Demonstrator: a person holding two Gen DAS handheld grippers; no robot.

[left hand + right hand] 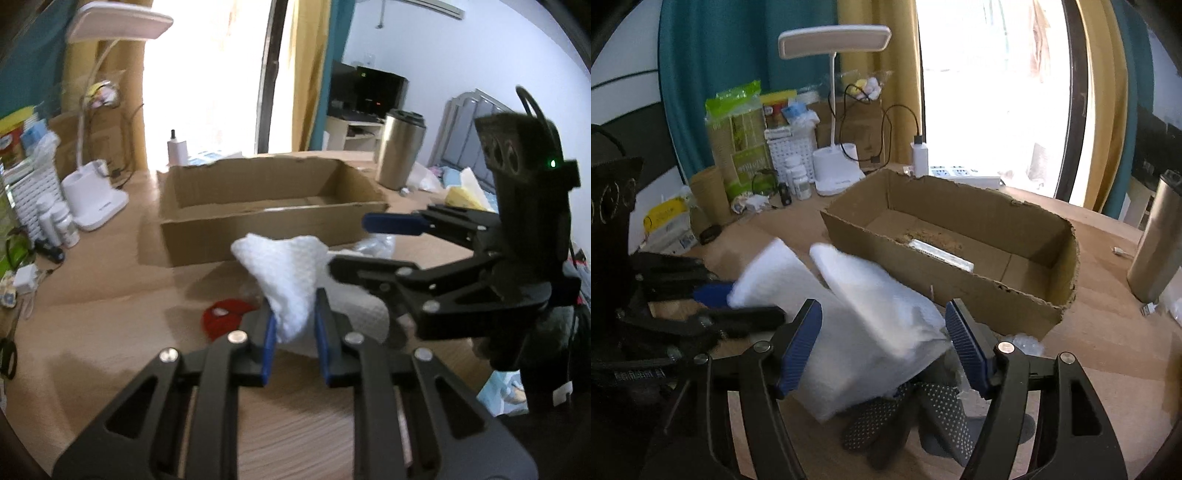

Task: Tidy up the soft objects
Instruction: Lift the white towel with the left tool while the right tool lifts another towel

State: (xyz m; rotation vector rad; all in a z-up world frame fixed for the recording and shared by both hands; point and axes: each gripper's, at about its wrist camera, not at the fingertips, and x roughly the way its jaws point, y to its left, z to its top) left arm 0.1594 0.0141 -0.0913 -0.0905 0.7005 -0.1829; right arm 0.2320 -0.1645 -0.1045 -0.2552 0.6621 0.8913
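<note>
Centrally, open cardboard box [960,254] with one pale flat strip [942,254] inside.

cloth [291,280] before box [258,206] | lamp [92,199] left of box

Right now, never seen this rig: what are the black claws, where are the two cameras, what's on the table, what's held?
There is no robot arm. A person carries two claw tools, one per hand, each with a fisheye camera looking along its fingers.

The left camera's picture shows the left hand-held gripper shut on a white cloth, with the right hand-held gripper entering from the side.

The right camera's picture shows the right one's own blue pads standing apart on either side of the cloth without pressing it, so it is open.

On the wooden table are an open cardboard box, a dotted grey fabric item, a red fabric item, a steel tumbler and a white desk lamp.
</note>
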